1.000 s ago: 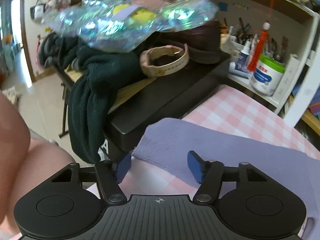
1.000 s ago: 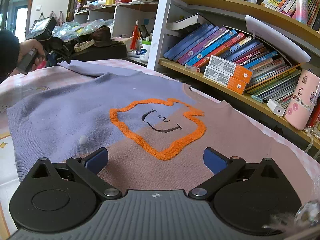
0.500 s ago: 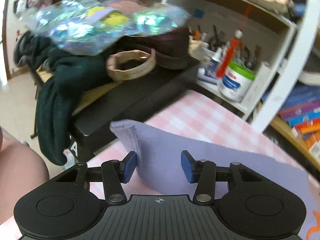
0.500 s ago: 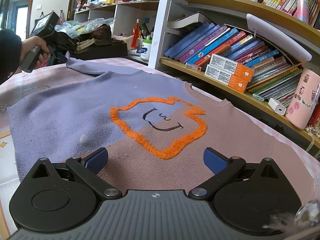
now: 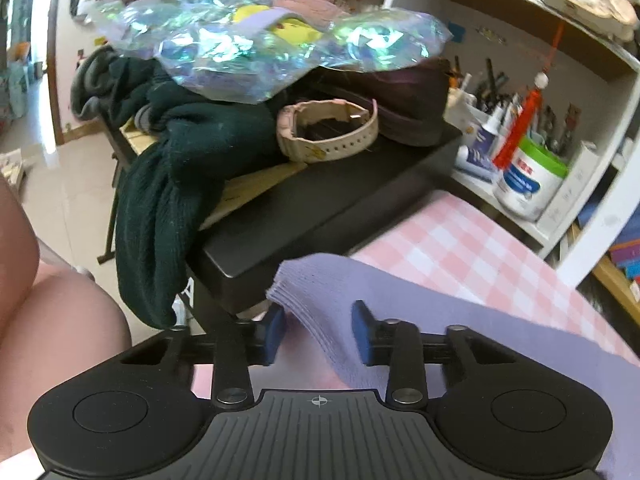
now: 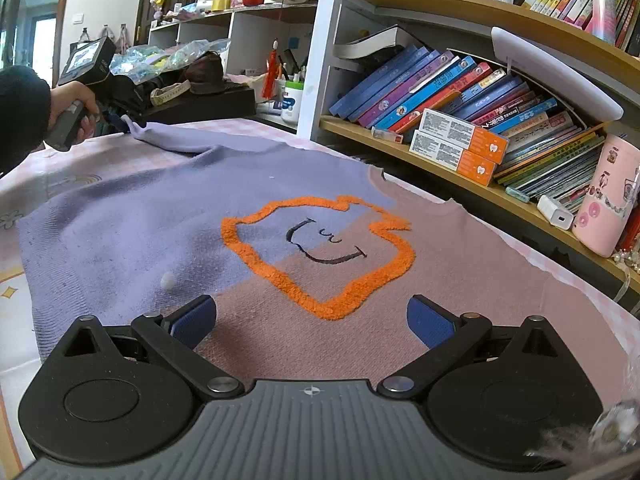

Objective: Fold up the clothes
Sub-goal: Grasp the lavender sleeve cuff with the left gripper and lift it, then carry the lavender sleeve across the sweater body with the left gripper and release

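Observation:
A lilac and dusty-pink sweater with an orange outlined patch lies flat on the pink checked tablecloth. Its lilac sleeve cuff stands raised between the blue pads of my left gripper, whose jaws are partly closed with a gap on each side of the cloth. In the right wrist view the left gripper sits at the far sleeve end. My right gripper is wide open and empty, hovering low over the sweater's pink hem.
A black box at the table's end carries a dark green garment, a watch strap and iridescent plastic bags. Bookshelves run along the right edge. A pink cup stands on the low shelf.
My left gripper moved forward onto the sleeve cuff and its jaws narrowed around it; the cuff now stands lifted off the table. The right gripper has stayed still and open.

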A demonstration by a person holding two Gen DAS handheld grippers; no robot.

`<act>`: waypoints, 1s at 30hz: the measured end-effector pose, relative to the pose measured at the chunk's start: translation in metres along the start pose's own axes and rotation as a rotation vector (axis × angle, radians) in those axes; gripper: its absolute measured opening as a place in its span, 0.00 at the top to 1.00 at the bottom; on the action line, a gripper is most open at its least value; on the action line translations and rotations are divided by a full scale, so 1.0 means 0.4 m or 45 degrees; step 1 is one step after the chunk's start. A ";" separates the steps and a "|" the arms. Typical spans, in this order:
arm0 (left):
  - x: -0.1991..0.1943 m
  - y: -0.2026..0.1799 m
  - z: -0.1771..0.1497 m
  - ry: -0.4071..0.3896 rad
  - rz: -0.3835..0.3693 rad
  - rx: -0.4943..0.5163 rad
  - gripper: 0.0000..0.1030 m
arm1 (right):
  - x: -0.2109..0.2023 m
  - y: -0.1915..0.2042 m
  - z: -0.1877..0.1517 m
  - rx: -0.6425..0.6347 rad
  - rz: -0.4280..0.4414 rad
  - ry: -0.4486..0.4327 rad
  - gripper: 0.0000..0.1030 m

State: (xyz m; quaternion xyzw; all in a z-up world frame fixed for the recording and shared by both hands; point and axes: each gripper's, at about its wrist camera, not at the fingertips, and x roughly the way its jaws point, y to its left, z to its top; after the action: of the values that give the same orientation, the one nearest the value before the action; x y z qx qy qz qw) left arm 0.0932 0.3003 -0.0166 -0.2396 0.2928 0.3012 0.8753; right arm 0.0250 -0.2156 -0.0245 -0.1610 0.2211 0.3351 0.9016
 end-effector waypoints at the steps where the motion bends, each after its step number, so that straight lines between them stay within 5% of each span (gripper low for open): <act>1: 0.002 0.003 0.001 -0.003 -0.005 -0.010 0.76 | -0.001 0.000 0.000 0.002 -0.004 -0.003 0.00; 6: 0.002 0.019 -0.004 -0.019 -0.023 -0.041 0.95 | -0.009 -0.001 -0.005 0.015 -0.037 0.003 0.00; 14: -0.068 -0.020 0.005 -0.102 -0.152 0.002 0.97 | -0.038 -0.006 -0.031 0.050 -0.136 0.047 0.00; 24: -0.272 -0.307 0.017 -0.252 -0.583 0.238 0.97 | -0.053 -0.009 -0.047 0.077 -0.148 0.066 0.00; 30: -0.330 -0.538 -0.032 -0.234 -0.832 0.329 0.97 | -0.055 -0.013 -0.047 0.094 -0.131 0.056 0.00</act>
State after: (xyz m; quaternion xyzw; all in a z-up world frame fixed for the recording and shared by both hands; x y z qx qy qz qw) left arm 0.1469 0.0902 0.1133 -0.1798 0.1566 -0.0137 0.9710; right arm 0.0082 -0.2393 -0.0286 -0.1460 0.2445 0.2763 0.9179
